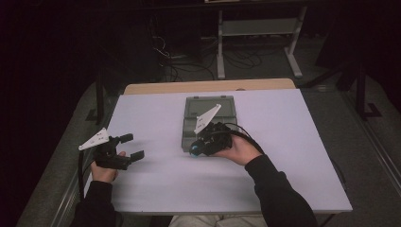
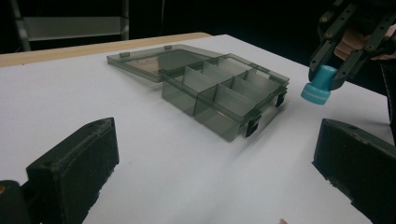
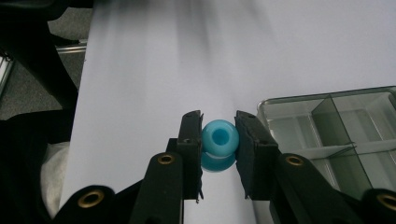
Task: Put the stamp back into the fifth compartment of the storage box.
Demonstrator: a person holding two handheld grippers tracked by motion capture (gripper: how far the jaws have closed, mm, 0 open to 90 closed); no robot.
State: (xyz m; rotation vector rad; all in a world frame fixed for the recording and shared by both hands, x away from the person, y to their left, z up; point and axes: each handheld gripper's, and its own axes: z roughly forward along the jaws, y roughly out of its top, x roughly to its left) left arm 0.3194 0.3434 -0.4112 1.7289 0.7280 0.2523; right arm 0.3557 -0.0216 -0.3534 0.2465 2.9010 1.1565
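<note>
A clear grey compartment box (image 1: 208, 124) lies open in the middle of the white table (image 1: 293, 142), its lid folded back flat behind it. The box (image 2: 224, 95) has several empty compartments. My right gripper (image 1: 196, 149) is shut on a small blue spool-shaped piece (image 3: 218, 142), held just off the box's near corner (image 3: 327, 135). The same blue piece (image 2: 319, 85) hangs above the table between the right gripper's jaws in the left gripper view. My left gripper (image 1: 131, 146) rests near the table's left edge, open, with nothing between its black pads (image 2: 74, 168).
A wooden strip (image 1: 208, 86) runs along the table's far edge. Beyond it stand a metal frame (image 1: 257, 38) and floor cables. The table's left edge drops off beside my left hand (image 1: 105, 172).
</note>
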